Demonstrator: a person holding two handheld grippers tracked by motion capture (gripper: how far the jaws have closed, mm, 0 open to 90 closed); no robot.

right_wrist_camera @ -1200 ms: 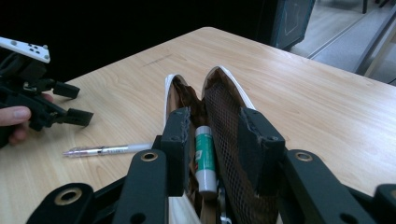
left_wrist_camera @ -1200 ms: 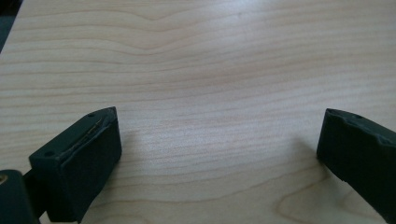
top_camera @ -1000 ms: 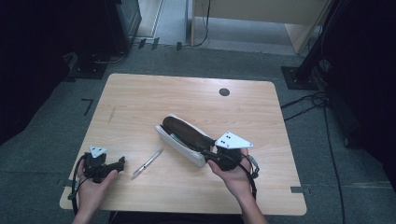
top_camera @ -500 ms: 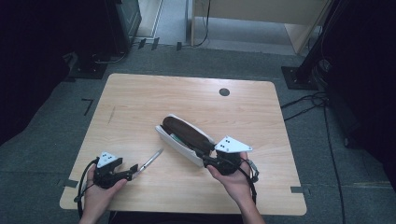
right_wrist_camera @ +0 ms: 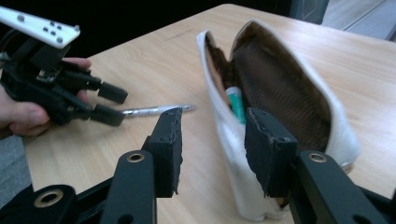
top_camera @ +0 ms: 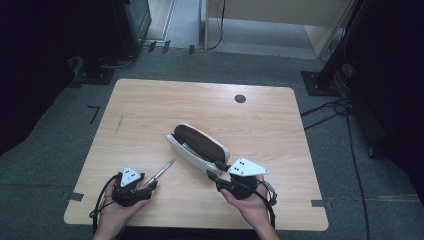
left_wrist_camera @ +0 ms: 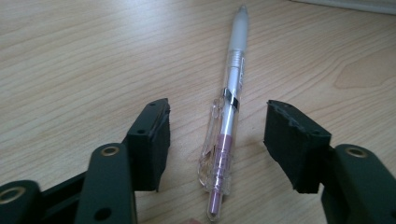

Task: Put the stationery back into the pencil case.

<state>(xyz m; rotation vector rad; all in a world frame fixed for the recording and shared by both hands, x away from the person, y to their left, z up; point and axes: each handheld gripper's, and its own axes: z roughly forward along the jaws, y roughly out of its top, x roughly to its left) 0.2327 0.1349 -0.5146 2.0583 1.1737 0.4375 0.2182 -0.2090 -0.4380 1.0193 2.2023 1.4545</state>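
An open white pencil case (top_camera: 199,145) with a brown lining lies at the middle of the wooden table (top_camera: 150,110). Something with a green cap (right_wrist_camera: 236,105) sits inside it. A clear pen (top_camera: 161,172) lies to its left. My left gripper (top_camera: 146,186) straddles the pen's (left_wrist_camera: 226,116) near end. Its jaws have just been closing, and the pads (left_wrist_camera: 156,126) stand apart from the barrel. My right gripper (top_camera: 215,172) is at the case's (right_wrist_camera: 280,88) near end. Its jaws have just opened a little, and the case's near white wall runs between the pads (right_wrist_camera: 170,135) with a gap.
A black round plug (top_camera: 240,98) sits in the table top near the far edge. Dark stands and cables ring the table on the grey floor. The right gripper view also has the other hand's gripper (right_wrist_camera: 109,102) beside the pen (right_wrist_camera: 154,110).
My left hand has moved right to the pen, and its jaws have narrowed around the pen's near end. My right gripper has drawn slightly toward the near edge. The case lies unmoved.
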